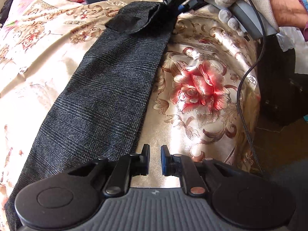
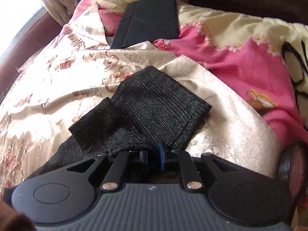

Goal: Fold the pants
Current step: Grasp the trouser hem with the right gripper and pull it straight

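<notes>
Dark grey plaid pants [image 1: 100, 96] lie as a long folded strip on a floral satin bedspread [image 1: 192, 67]. My left gripper [image 1: 155, 159] is open and empty, just right of the strip's edge near its near end. My right gripper [image 2: 154, 156] is shut on the pants [image 2: 154, 104] near the leg hems, which lie crumpled and partly folded over in front of it. The right gripper, held in a white-gloved hand [image 1: 240, 5], also shows at the far end of the strip in the left wrist view.
A black flat case [image 2: 148, 21] lies on the bed beyond the pants. A pink cartoon-print blanket [image 2: 240, 61] lies at the right with black glasses [image 2: 296, 67] on it. A black cable [image 1: 248, 80] hangs from the right gripper. The bed edge is at the right.
</notes>
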{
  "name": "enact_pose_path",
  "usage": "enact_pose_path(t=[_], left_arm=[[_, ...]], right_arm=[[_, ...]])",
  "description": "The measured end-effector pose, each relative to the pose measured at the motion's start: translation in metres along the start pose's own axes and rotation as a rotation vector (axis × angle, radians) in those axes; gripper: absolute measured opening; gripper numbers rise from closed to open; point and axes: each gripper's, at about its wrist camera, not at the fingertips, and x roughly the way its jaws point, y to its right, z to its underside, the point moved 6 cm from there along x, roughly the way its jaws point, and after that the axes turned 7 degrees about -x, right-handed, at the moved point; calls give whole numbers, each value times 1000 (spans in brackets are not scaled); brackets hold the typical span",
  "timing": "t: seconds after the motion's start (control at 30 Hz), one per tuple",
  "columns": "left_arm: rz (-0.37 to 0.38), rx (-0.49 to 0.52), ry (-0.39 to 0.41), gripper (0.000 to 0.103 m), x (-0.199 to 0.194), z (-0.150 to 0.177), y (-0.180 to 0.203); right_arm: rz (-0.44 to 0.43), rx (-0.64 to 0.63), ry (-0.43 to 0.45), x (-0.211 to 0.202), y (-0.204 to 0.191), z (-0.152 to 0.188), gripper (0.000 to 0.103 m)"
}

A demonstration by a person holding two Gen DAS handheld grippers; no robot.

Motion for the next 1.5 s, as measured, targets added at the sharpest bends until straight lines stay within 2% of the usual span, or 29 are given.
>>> enact_pose_path(t=[0.07,0.1,0.13,0.2,0.23,0.4,0.43,0.47,0.57,0.67,0.77,0.83,0.9,0.97,1.07,1.2,1.27,1.3,1.4,1.5], left_arm=[[-9,8,1,27,1,0,2],[-13,9,3,27,0,-1,1],[-16,8,8,27,-1,-1,1],[-18,-3,15,27,-2,-2,-1],[-20,-9,17,27,-2,-2,-2],[-22,-36,11,28,0,2,-6],[-20,-37,8,28,1,3,-6],[-19,-35,6,28,1,3,-5],[-15,-22,6,28,3,4,-1],[-15,-8,12,28,5,3,2],[-23,-5,23,28,5,0,3],[-38,-19,38,28,4,-1,1],[-61,-55,55,28,4,-2,-4],[-90,-98,54,28,6,0,-11],[-165,-185,96,28,-4,5,-26],[-254,-325,148,29,-19,8,-53],[-295,-339,141,36,-15,10,-62],[-310,-339,134,36,-11,11,-66],[-287,-339,81,36,6,15,-68],[-275,-324,70,36,11,16,-62]], right_arm=[[49,-59,25,-4,-8,-1,24],[38,-4,35,-5,-4,-1,26],[5,96,38,-3,4,0,26],[-126,436,31,0,32,10,28],[-156,569,33,0,44,17,28],[-186,879,126,-13,82,30,28],[-165,876,118,-15,84,28,28],[-114,790,104,-18,82,21,28],[34,424,93,-28,58,0,28],[48,265,86,-25,39,-12,31],[22,276,54,-16,34,-12,32],[41,275,40,-6,35,-10,37],[26,288,-1,13,37,-6,43],[14,305,-22,23,37,-5,43],[-41,308,12,6,32,-3,43],[-88,359,-25,-6,28,20,46],[-132,381,-33,-4,22,30,46],[-132,381,-18,-2,20,32,47],[-175,450,30,7,23,30,47],[-204,475,62,11,26,29,45]])
